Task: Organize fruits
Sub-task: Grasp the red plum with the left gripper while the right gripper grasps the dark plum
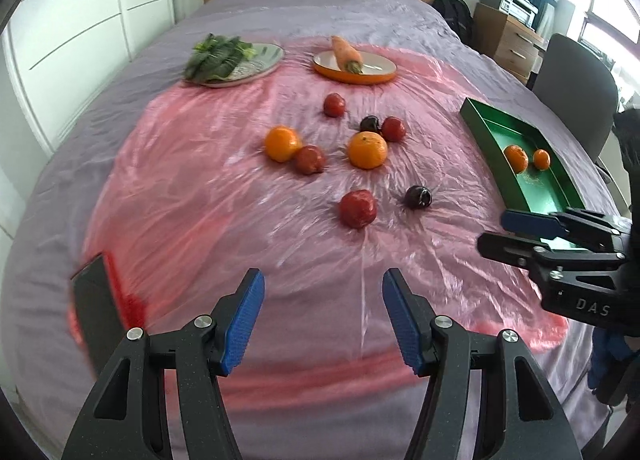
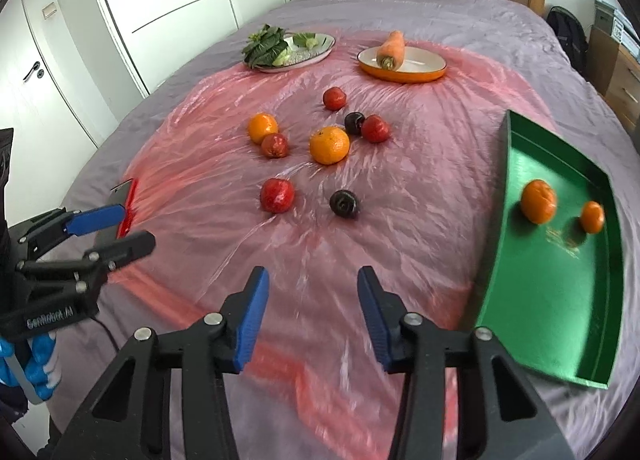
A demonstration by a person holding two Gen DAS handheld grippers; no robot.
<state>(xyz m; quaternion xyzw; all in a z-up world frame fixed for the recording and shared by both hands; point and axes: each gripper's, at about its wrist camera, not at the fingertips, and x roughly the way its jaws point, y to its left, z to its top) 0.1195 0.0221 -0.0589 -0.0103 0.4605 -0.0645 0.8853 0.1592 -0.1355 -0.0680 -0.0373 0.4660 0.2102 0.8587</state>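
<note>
Loose fruit lies on a pink plastic sheet [image 1: 200,179] on the bed: two oranges [image 1: 367,149] [image 1: 282,143], several red fruits such as the nearest one [image 1: 358,208], and two dark plums [image 1: 418,197] [image 1: 369,123]. A green tray [image 2: 552,300] on the right holds two oranges [image 2: 539,201] [image 2: 592,216]. My left gripper [image 1: 323,318] is open and empty above the sheet's near edge. My right gripper [image 2: 313,310] is open and empty, just left of the tray. Each gripper shows in the other's view, the right one [image 1: 520,232] and the left one [image 2: 108,227].
At the far side a grey plate of leafy greens [image 1: 234,57] and an orange dish [image 1: 384,73] with a carrot [image 1: 346,53]. A dark phone with a red edge [image 1: 100,300] lies at the sheet's left. A chair [image 1: 572,83] and drawers stand right of the bed.
</note>
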